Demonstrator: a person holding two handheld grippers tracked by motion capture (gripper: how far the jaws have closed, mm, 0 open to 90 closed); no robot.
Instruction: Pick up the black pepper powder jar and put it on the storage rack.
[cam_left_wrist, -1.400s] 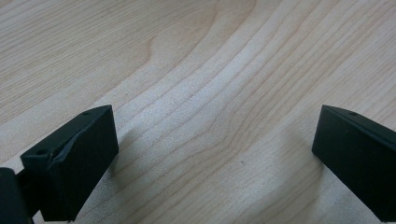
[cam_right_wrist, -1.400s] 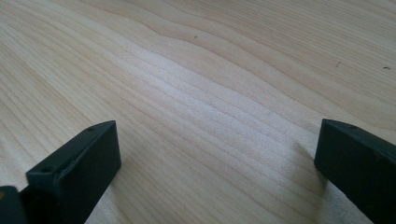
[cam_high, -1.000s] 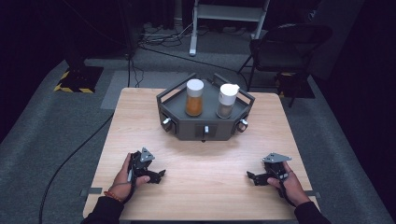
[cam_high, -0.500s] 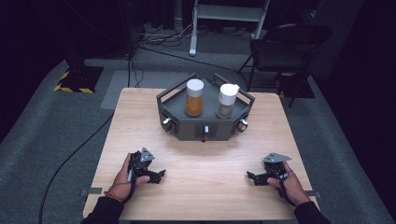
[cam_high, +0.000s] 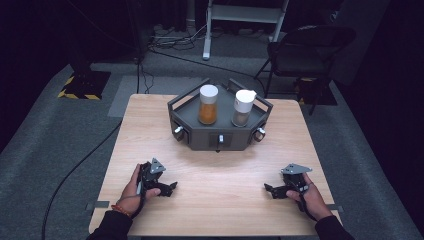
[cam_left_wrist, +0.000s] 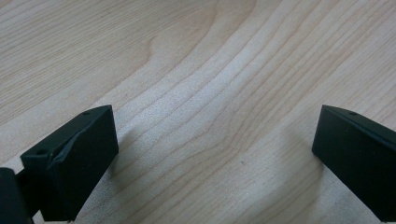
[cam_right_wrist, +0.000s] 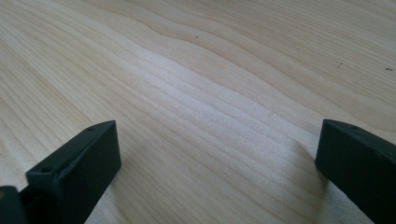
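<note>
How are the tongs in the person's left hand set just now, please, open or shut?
Open. The left tongs have their black jaws standing wide apart, with bare wooden table between them and nothing held.

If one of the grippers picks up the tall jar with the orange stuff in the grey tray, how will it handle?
The orange-filled jar stands tall and narrow, so a push near its white lid would probably tip it. It looks well filled, so likely fairly heavy. Its smooth round wall may slip between the jaws. The grey tray has rails that may block a low grasp.
</note>
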